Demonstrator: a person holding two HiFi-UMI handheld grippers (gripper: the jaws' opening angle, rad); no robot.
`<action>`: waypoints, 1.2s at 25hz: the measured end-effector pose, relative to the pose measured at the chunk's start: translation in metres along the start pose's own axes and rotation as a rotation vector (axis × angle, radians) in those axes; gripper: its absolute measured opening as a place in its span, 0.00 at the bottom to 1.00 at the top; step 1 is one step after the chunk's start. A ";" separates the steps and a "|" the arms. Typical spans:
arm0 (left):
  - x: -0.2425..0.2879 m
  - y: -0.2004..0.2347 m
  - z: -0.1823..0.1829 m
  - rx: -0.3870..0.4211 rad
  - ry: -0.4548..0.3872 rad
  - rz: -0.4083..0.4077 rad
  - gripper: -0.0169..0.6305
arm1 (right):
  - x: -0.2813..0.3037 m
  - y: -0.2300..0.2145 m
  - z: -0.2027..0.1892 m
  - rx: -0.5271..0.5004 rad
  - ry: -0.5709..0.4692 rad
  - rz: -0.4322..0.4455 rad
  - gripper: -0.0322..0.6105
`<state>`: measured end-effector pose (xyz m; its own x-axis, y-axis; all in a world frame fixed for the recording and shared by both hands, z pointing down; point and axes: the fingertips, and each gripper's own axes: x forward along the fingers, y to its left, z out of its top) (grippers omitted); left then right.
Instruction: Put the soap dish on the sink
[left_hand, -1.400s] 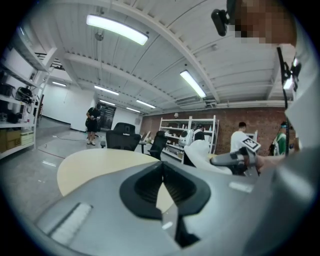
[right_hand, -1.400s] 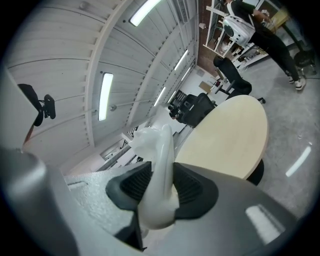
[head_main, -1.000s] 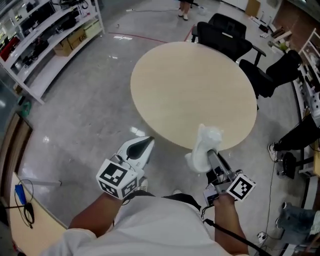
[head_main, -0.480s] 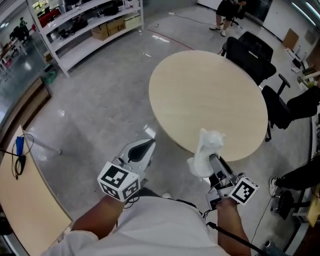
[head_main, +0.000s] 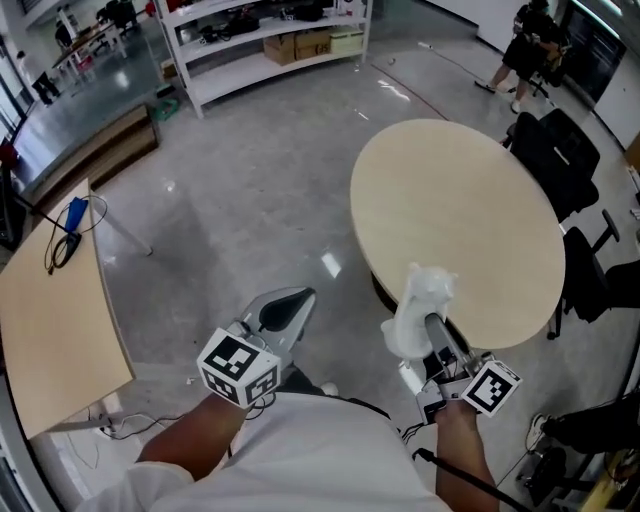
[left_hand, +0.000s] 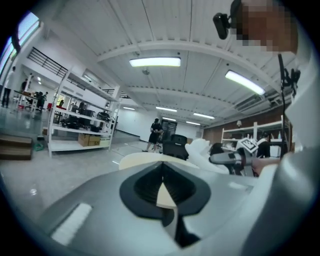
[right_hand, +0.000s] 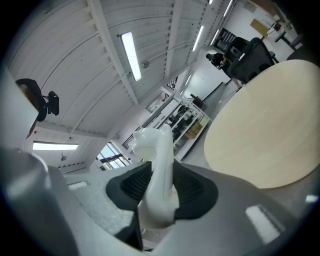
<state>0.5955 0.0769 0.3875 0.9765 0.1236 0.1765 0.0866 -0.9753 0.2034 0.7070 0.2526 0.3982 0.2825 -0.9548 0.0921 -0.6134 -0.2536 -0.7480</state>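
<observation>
The soap dish (head_main: 416, 303) is a white, glossy moulded piece held upright in the air in front of my body. My right gripper (head_main: 432, 326) is shut on its lower part, and in the right gripper view the soap dish (right_hand: 159, 165) rises between the two dark pads. My left gripper (head_main: 291, 300) hangs beside it at the left, shut with nothing in it; in its own view the left gripper (left_hand: 161, 176) has its pads meeting along a thin line. The soap dish (left_hand: 201, 150) also shows at the right of that view. No sink is in view.
A round beige table (head_main: 470, 220) stands just ahead and to the right. Black office chairs (head_main: 556, 152) sit behind it. A wooden desk (head_main: 50, 310) with a blue item lies at the left. White shelving (head_main: 262, 30) lines the back, and a person (head_main: 527, 48) stands far right.
The head view has swung left: the round table slid right in the frame, and the wooden desk and shelving came further into view. Both grippers kept their pose; the soap dish stays gripped.
</observation>
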 end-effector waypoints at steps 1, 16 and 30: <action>-0.006 -0.001 -0.003 -0.004 -0.003 0.028 0.04 | 0.003 0.001 -0.004 -0.003 0.024 0.021 0.27; -0.126 0.006 -0.004 -0.052 -0.062 0.374 0.04 | 0.050 0.073 -0.063 -0.013 0.300 0.269 0.26; -0.254 0.017 -0.029 -0.131 -0.111 0.580 0.04 | 0.077 0.162 -0.141 -0.051 0.467 0.416 0.26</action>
<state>0.3429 0.0342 0.3743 0.8726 -0.4483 0.1940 -0.4842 -0.8463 0.2222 0.5252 0.1160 0.3773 -0.3326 -0.9391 0.0861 -0.6401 0.1578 -0.7519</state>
